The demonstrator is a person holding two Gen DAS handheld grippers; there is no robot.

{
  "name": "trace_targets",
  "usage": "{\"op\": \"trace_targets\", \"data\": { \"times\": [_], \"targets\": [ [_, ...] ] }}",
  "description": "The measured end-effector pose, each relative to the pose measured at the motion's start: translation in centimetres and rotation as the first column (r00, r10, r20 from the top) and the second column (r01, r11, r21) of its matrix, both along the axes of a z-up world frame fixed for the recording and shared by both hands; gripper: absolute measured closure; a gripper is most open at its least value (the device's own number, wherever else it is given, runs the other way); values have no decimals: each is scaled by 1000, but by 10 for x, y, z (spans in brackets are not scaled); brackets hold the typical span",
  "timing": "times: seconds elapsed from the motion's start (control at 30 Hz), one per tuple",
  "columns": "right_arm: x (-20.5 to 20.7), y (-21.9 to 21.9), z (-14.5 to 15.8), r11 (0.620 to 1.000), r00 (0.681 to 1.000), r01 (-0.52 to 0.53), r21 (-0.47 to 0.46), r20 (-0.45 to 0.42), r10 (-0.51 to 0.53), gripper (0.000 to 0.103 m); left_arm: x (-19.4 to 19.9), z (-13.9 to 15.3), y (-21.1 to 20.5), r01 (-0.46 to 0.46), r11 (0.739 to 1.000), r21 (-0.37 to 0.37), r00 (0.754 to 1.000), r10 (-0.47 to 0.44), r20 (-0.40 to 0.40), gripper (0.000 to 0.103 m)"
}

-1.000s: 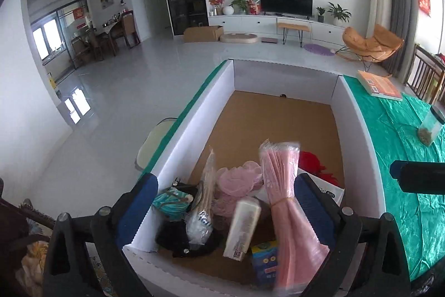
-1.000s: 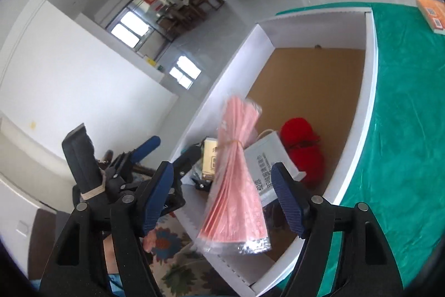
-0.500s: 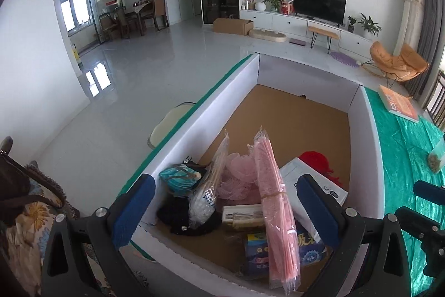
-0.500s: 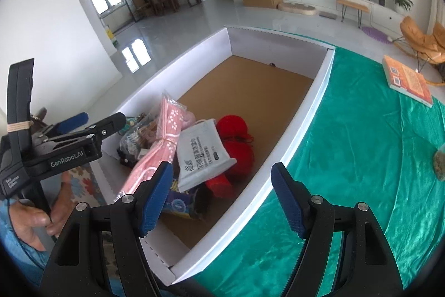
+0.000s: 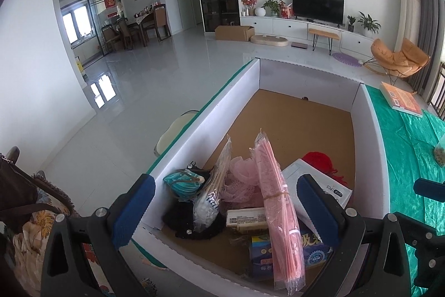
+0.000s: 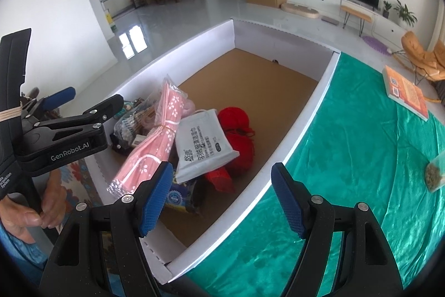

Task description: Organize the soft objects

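both grippers spread wide and empty, left gripper (image 5: pixel 222 209) over the near end of the box (image 5: pixel 242 91) above the pink pack (image 5: pixel 275 199), right gripper (image 6: pixel 218 191) over the box's right wall, soft items piled at near end, red yarn (image 6: pixel 236 127) beside white pouch (image 6: pixel 201 141).

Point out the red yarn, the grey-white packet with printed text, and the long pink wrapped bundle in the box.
red yarn (image 6: pixel 235 117), right wrist view, upper ball's top.
grey-white packet (image 6: pixel 204 146), right wrist view, middle of its printed face.
pink wrapped bundle (image 5: pixel 274 191), left wrist view, just above its tied band.
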State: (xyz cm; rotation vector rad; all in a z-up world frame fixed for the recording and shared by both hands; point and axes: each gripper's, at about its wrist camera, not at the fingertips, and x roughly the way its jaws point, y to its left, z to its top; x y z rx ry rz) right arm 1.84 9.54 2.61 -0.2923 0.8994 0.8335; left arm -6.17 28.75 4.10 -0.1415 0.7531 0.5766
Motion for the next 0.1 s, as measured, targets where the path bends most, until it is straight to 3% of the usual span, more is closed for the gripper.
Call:
{"op": "trace_targets", "data": {
  "times": [0.1],
  "targets": [
    [-1,-2,-2,1000,1000,3,-2,-1,-3,27,-2,2,-4,8,1000,-4,1000,-8,23,2]
  ]
}}
